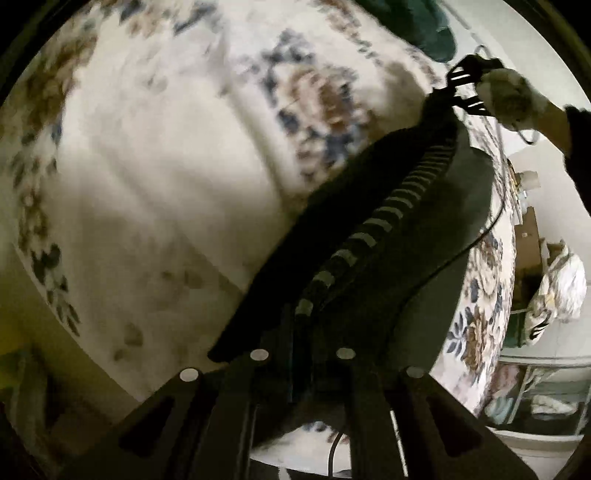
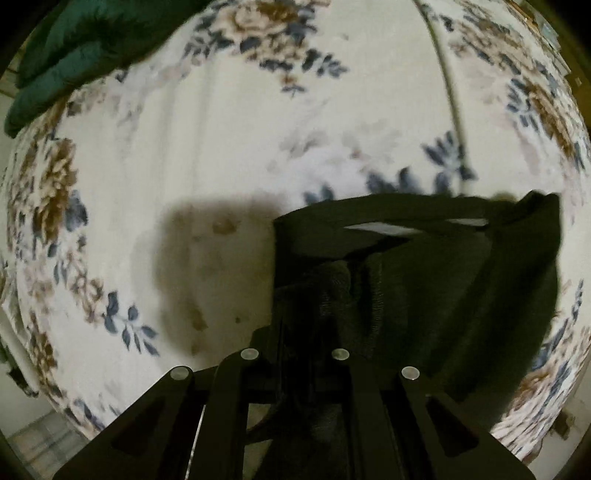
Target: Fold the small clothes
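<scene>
A small black garment [image 1: 369,236] with a band of pale stripes hangs stretched in the air above the floral bedspread [image 1: 155,155]. My left gripper [image 1: 301,328] is shut on its near end. My right gripper [image 1: 458,86] shows at the upper right of the left wrist view, held in a white-gloved hand, pinching the far end. In the right wrist view the black garment [image 2: 424,280] drapes from my right gripper [image 2: 299,332], which is shut on the cloth, above the bedspread [image 2: 221,147].
A dark green cloth [image 2: 81,48] lies at the far edge of the bed, also in the left wrist view [image 1: 424,29]. A black cable [image 1: 480,236] runs down from the right gripper. Shelves and clutter [image 1: 546,295] stand right of the bed.
</scene>
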The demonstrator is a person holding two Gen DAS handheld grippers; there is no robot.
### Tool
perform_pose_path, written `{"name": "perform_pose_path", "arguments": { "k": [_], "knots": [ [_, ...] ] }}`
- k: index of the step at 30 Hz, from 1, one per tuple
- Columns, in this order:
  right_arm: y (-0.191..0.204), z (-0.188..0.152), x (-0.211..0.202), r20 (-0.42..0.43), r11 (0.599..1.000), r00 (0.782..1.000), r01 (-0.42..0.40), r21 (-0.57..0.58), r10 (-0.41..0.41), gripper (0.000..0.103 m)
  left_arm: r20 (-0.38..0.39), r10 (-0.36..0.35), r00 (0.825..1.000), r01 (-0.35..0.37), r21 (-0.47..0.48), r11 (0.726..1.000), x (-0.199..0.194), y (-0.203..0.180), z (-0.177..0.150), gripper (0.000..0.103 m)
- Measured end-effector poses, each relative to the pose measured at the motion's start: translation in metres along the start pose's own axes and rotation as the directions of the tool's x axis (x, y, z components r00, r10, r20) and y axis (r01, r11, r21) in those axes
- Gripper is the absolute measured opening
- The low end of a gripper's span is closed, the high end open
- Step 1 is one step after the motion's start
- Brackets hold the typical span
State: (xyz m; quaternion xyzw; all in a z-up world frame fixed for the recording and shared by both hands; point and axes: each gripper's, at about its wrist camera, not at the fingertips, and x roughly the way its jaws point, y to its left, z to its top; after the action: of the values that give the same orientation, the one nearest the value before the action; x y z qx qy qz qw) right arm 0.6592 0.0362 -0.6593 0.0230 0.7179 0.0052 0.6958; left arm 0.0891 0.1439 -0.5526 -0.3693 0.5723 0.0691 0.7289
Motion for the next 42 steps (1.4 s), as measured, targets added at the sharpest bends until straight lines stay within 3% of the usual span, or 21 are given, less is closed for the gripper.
{"name": "perform_pose_path", "arguments": {
  "k": [2, 3, 4, 6, 8, 9, 12, 14, 16, 18, 23, 28, 30, 31, 32, 33, 35, 36, 37, 39, 42],
  "knots": [
    [-0.001, 0.002, 0.007, -0.041, 0.999, 0.998, -0.049, 0.016, 0.049, 0.018, -0.042, 0.016, 0.999, -0.017, -0.02, 1.0, 0.005, 0.012, 0.002, 0.015],
    [-0.006, 0.003, 0.006, -0.06, 0.993, 0.992, -0.111, 0.036, 0.113, 0.029, -0.056, 0.018, 0.998, -0.02, -0.027, 0.999, 0.004, 0.016, 0.002, 0.018],
    [-0.012, 0.002, 0.002, -0.076, 0.977, 0.975, -0.207, 0.057, 0.211, 0.045, -0.06, 0.025, 0.998, -0.027, -0.034, 0.999, 0.0, 0.02, 0.003, 0.022],
    [-0.028, -0.003, -0.012, -0.078, 0.935, 0.934, -0.341, 0.094, 0.349, 0.062, -0.059, 0.035, 0.998, -0.038, -0.045, 0.998, -0.008, 0.026, 0.005, 0.028],
    [-0.055, -0.013, -0.034, -0.042, 0.89, 0.893, -0.44, 0.122, 0.447, 0.064, -0.055, 0.055, 0.997, -0.058, -0.047, 0.997, -0.019, 0.027, 0.014, 0.046],
    [-0.068, -0.018, -0.042, -0.029, 0.88, 0.885, -0.459, 0.124, 0.465, 0.065, -0.044, 0.059, 0.997, -0.06, -0.044, 0.997, -0.022, 0.027, 0.02, 0.048],
    [-0.118, -0.031, -0.064, 0.031, 0.887, 0.896, -0.443, 0.129, 0.443, 0.068, -0.001, 0.036, 0.999, -0.036, -0.008, 0.999, -0.028, 0.008, 0.055, 0.052],
    [-0.16, -0.038, -0.066, 0.065, 0.906, 0.915, -0.403, 0.133, 0.397, 0.068, 0.025, 0.005, 1.0, -0.006, 0.04, 0.999, -0.022, -0.017, 0.085, 0.052],
    [-0.199, -0.045, -0.059, 0.088, 0.916, 0.93, -0.367, 0.164, 0.357, 0.068, 0.052, -0.035, 0.998, 0.03, 0.103, 0.994, -0.011, -0.05, 0.121, 0.052],
    [-0.235, -0.048, -0.047, 0.097, 0.9, 0.927, -0.375, 0.224, 0.363, 0.068, 0.074, -0.091, 0.993, 0.076, 0.187, 0.979, 0.008, -0.098, 0.163, 0.052],
    [-0.303, -0.048, -0.017, 0.16, 0.821, 0.885, -0.465, 0.331, 0.437, 0.068, 0.086, -0.103, 0.991, 0.066, 0.361, 0.93, 0.072, -0.203, 0.251, 0.052],
    [-0.319, -0.031, -0.004, 0.219, 0.759, 0.831, -0.556, 0.339, 0.511, 0.068, 0.054, -0.033, 0.998, 0.005, 0.444, 0.896, 0.145, -0.271, 0.311, 0.052],
    [-0.313, -0.021, -0.003, 0.235, 0.744, 0.815, -0.58, 0.332, 0.53, 0.068, 0.04, 0.004, 0.999, -0.023, 0.48, 0.877, 0.166, -0.288, 0.321, 0.046],
    [-0.31, -0.016, -0.002, 0.234, 0.741, 0.81, -0.586, 0.328, 0.538, 0.068, 0.041, 0.016, 0.999, -0.034, 0.496, 0.868, 0.173, -0.292, 0.323, 0.019],
    [-0.304, -0.008, 0.002, 0.22, 0.736, 0.802, -0.597, 0.318, 0.555, 0.068, 0.043, 0.028, 0.999, -0.046, 0.516, 0.855, 0.178, -0.297, 0.325, 0.005],
    [-0.301, -0.004, 0.006, 0.196, 0.743, 0.807, -0.59, 0.316, 0.557, 0.068, 0.05, 0.024, 0.998, -0.047, 0.527, 0.849, 0.178, -0.3, 0.326, 0.004],
    [-0.287, 0.004, 0.013, 0.149, 0.776, 0.83, -0.556, 0.296, 0.538, 0.064, 0.081, -0.002, 0.997, -0.042, 0.541, 0.84, 0.167, -0.303, 0.329, 0.004],
    [-0.284, 0.005, 0.013, 0.139, 0.798, 0.844, -0.536, 0.277, 0.518, 0.036, 0.087, -0.022, 0.996, -0.028, 0.538, 0.843, 0.162, -0.303, 0.332, 0.004],
    [-0.28, 0.005, 0.011, 0.142, 0.816, 0.855, -0.519, 0.255, 0.5, 0.018, 0.091, -0.042, 0.995, -0.012, 0.527, 0.85, 0.156, -0.299, 0.338, 0.004],
    [-0.281, 0.003, 0.0, 0.199, 0.839, 0.872, -0.487, 0.242, 0.448, 0.003, 0.083, -0.049, 0.995, 0.0, 0.504, 0.864, 0.157, -0.294, 0.352, 0.004],
    [-0.295, 0.006, -0.004, 0.257, 0.83, 0.879, -0.468, 0.303, 0.401, 0.003, 0.006, -0.044, 0.999, 0.036, 0.46, 0.887, 0.181, -0.288, 0.376, 0.005]
  ]
}}
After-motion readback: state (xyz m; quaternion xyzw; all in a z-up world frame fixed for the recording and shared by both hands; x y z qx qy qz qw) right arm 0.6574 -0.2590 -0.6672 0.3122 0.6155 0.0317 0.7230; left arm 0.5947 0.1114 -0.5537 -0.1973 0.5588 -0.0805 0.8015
